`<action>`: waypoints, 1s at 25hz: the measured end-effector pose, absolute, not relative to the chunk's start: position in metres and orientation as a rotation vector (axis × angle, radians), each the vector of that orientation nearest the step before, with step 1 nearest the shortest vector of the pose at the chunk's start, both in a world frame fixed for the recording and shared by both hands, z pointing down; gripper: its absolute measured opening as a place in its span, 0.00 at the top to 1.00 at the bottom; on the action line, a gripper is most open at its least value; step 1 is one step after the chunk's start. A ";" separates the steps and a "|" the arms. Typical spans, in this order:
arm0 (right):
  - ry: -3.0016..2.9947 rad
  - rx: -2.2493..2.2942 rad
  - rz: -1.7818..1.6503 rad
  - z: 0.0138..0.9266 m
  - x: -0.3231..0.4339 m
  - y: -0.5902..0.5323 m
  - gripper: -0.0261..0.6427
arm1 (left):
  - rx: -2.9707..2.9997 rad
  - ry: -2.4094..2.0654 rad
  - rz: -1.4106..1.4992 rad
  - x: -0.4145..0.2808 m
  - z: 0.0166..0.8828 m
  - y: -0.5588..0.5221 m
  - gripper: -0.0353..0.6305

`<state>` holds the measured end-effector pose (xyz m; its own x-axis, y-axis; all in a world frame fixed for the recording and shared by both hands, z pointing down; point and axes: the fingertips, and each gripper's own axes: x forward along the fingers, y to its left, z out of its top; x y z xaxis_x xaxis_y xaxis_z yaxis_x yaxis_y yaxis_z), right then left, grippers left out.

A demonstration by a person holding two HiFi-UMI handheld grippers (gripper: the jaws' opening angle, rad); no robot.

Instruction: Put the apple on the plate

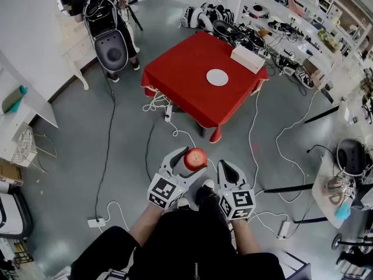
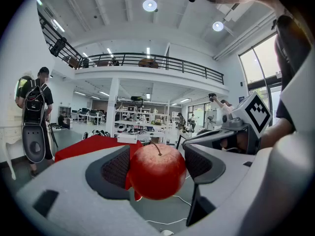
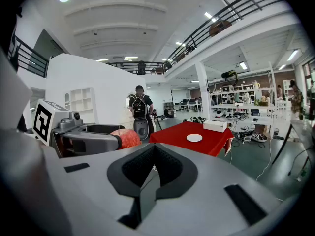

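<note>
My left gripper (image 1: 194, 161) is shut on a red apple (image 1: 195, 158), held over the grey floor in front of the person's knees. In the left gripper view the apple (image 2: 157, 171) sits stem up between the two dark pads (image 2: 117, 168). The white plate (image 1: 217, 77) lies with nothing on it on a red-clothed table (image 1: 180, 80) some way ahead. My right gripper (image 1: 229, 169) hangs just right of the left one, shut with nothing in it. In the right gripper view its jaws meet (image 3: 153, 146), with the plate (image 3: 194, 137) and the apple (image 3: 127, 137) beyond.
A white box (image 1: 247, 58) stands on the table's far right corner. A person with a backpack (image 1: 108, 16) stands at the far left. Cables (image 1: 157, 107) trail over the floor between me and the table. Shelves and gear line the right side (image 1: 291, 28).
</note>
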<state>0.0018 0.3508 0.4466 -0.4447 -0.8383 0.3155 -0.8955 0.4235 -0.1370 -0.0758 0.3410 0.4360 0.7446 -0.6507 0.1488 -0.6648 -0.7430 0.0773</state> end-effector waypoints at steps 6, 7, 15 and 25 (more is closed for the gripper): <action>-2.501 1.526 0.421 0.444 0.003 0.333 0.95 | 2.812 -1.057 0.178 -0.073 0.438 0.324 0.42; -2.510 1.522 0.421 0.443 0.003 0.329 0.95 | 2.809 -1.059 0.179 -0.071 0.438 0.320 0.42; -2.527 1.485 0.459 0.451 0.021 0.287 0.95 | 2.783 -1.074 0.207 -0.053 0.447 0.277 0.42; -2.544 1.446 0.510 0.447 0.069 0.210 0.95 | 2.731 -1.158 0.223 -0.026 0.445 0.198 0.42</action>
<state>0.0687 0.2097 0.4473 -0.5149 -0.7985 0.3119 -0.8570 0.4711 -0.2088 -0.0262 0.1979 0.4452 0.6879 -0.6973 0.2015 -0.7222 -0.6853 0.0942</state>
